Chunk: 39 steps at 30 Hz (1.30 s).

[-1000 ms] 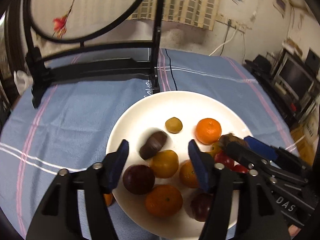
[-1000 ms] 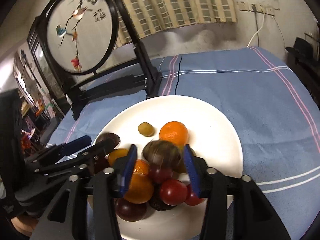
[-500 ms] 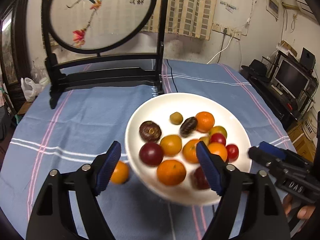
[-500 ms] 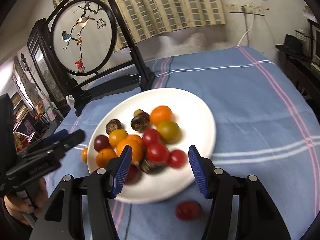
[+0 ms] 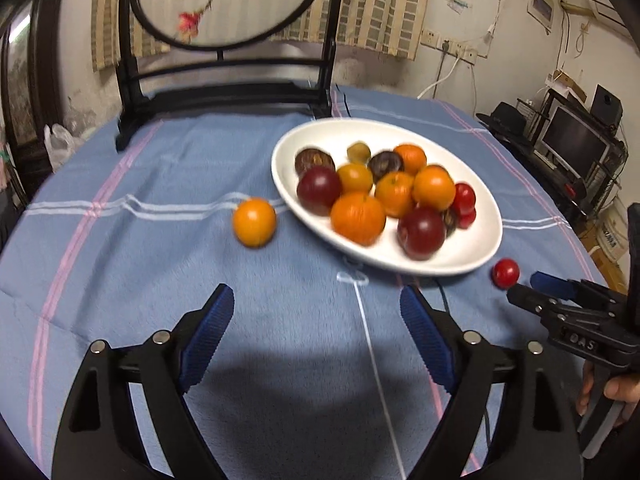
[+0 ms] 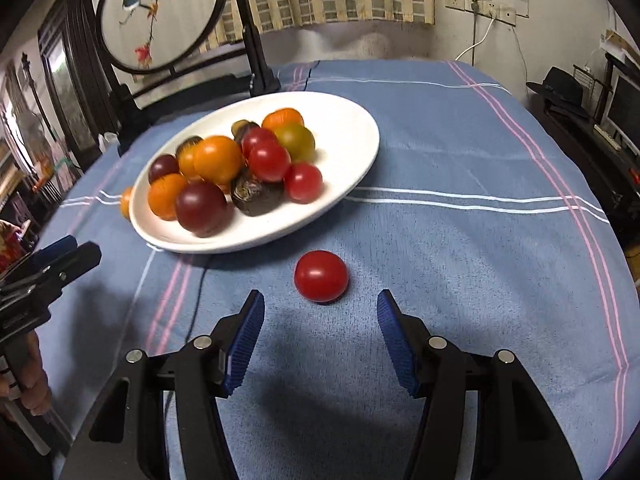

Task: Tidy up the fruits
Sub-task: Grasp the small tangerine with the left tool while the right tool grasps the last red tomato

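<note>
Now sorting | left gripper (image 5: 316, 320) fingers just widened, empty, for orange (image 5: 254, 222) on desk | right gripper (image 6: 320, 320) fingers spread, empty, behind tomato (image 6: 321, 276) | other fruit on plate (image 6: 352, 120)

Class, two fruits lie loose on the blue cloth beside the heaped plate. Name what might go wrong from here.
1. The red tomato and the orange fruit are round and could roll away on the cloth.
2. Fruit is heaped on the white plate; adding more could knock a piece off.
</note>
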Each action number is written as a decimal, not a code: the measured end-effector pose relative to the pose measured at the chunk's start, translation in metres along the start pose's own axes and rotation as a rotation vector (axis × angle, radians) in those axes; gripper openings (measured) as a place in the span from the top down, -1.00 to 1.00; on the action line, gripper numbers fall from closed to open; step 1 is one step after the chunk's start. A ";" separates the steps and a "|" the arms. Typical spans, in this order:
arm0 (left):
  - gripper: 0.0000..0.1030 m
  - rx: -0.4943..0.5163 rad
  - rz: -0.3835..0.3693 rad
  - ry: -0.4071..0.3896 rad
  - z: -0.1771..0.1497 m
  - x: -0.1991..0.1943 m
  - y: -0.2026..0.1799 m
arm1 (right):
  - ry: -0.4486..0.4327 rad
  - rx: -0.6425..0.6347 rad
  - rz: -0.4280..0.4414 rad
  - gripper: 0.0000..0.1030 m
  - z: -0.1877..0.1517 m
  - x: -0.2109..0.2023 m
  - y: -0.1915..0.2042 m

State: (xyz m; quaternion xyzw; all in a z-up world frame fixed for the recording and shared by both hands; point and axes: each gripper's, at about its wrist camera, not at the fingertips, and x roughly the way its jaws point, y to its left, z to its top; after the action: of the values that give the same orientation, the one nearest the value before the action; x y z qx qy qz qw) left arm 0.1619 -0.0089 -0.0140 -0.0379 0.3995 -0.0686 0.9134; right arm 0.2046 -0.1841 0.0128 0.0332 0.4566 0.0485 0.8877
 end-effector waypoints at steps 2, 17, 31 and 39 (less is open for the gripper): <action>-0.61 -0.012 -0.008 0.007 0.000 0.004 0.004 | 0.000 -0.006 -0.020 -0.15 0.002 0.005 0.003; -0.61 -0.022 0.032 0.029 -0.003 0.015 0.011 | -0.005 -0.028 -0.071 0.40 0.013 0.017 0.012; -0.56 -0.066 0.178 0.116 0.008 0.045 0.038 | -0.022 -0.014 0.126 0.40 -0.002 -0.012 0.021; -0.48 -0.041 0.213 0.128 0.032 0.073 0.039 | -0.042 -0.017 0.174 0.40 -0.001 -0.023 0.025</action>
State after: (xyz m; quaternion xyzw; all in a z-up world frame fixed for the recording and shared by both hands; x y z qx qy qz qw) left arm 0.2376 0.0187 -0.0501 -0.0096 0.4599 0.0346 0.8873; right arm 0.1889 -0.1622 0.0337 0.0663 0.4330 0.1287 0.8897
